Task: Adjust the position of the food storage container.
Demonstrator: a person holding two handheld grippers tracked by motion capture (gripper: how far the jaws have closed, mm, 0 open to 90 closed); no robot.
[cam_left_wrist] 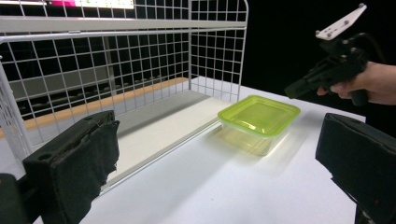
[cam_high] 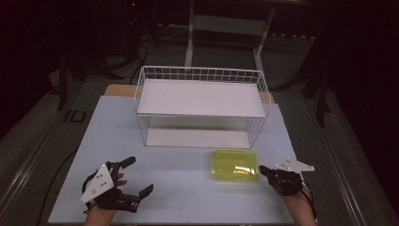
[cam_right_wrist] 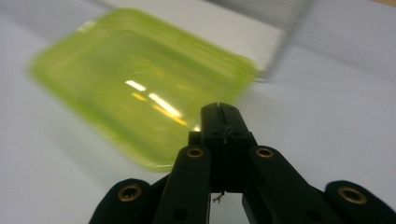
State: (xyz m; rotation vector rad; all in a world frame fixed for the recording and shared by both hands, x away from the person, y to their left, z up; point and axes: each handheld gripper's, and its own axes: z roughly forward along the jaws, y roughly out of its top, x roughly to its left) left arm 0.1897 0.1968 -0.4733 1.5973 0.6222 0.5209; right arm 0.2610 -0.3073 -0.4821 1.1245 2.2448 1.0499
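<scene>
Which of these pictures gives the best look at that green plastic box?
The left gripper view: the green box sits whole and sharp there, lid and side both visible. The high view shows it whole but small, from above. The right gripper view has it close but blurred.

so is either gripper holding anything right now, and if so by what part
Nothing is held. The left gripper is open over bare table, and the right gripper is shut on nothing, just short of the green container.
</scene>
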